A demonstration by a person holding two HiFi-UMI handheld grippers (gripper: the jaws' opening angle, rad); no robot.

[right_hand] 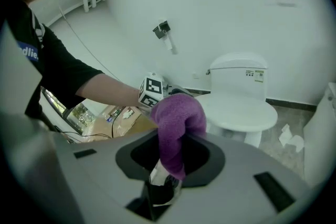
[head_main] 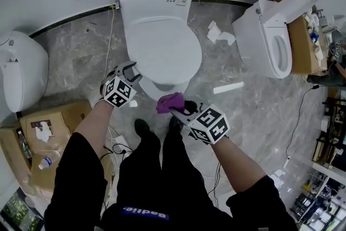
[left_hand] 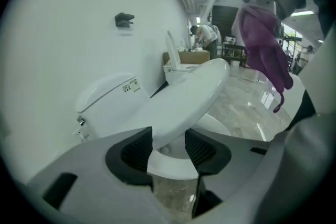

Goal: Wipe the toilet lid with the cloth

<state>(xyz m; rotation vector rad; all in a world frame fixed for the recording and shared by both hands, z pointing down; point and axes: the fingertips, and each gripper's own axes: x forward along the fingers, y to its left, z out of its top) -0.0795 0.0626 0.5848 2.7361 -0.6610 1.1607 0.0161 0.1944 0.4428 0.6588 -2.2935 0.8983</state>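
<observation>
At toilet lid front rim | left gripper fingers clenched on that rim | right gripper fingers grasping purple cloth, bunched, just off the lid's front edge, not touching it | left gripper view alone shows cloth hanging limp; head view alone shows shoes on floor below

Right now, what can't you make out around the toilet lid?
Tank label: print too small, every view.
Toilet lid front edge: head view, partly behind cloth.
Right gripper jaws: head view, hidden under cloth and its marker cube.
</observation>
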